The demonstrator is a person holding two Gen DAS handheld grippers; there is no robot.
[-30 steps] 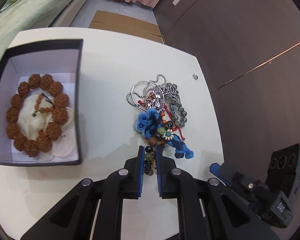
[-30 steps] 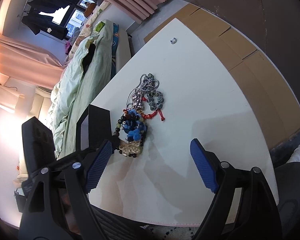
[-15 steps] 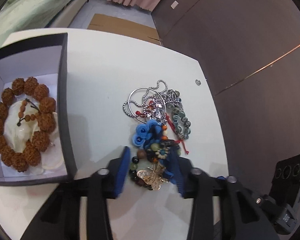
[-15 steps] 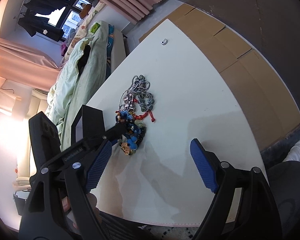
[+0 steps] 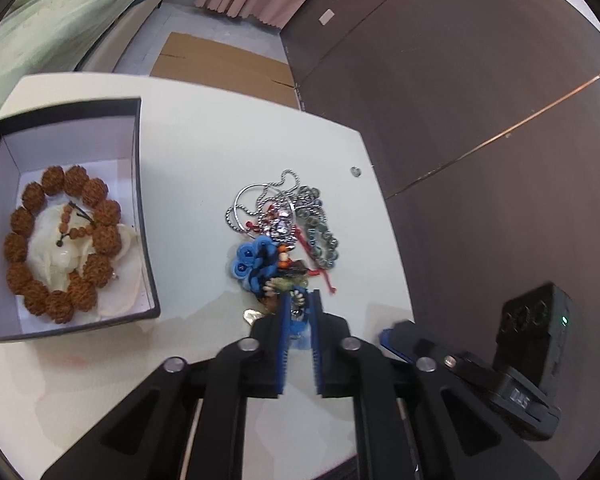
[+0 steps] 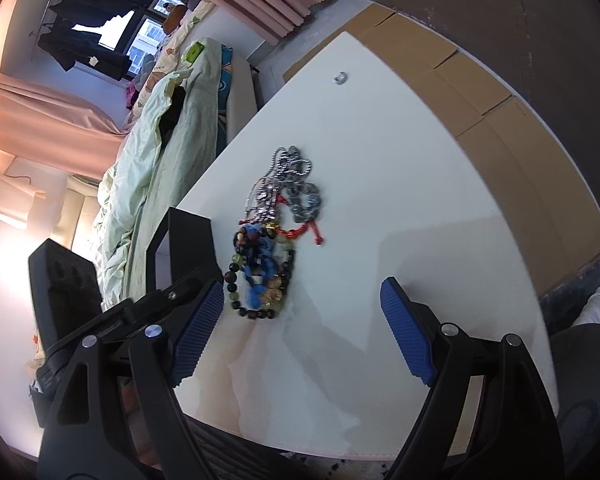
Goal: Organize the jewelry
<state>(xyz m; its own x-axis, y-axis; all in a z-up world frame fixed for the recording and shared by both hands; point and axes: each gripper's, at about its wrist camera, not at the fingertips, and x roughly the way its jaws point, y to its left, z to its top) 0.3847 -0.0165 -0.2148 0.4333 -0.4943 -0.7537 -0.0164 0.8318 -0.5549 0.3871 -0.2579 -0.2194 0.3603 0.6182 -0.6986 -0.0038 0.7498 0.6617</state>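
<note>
Where the left claw (image 5: pixel 299 308) pinches, beaded bracelet (image 5: pixel 296 300) sits between pads.

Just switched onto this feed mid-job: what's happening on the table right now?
Jewelry is being sorted into the black box, which already holds a brown bead bracelet. The left tool has just closed on the near end of the tangled jewelry pile, with beads pinched between its pads; most of the pile lies on the white table. The right tool hangs wide open over the table, holding nothing.
</note>
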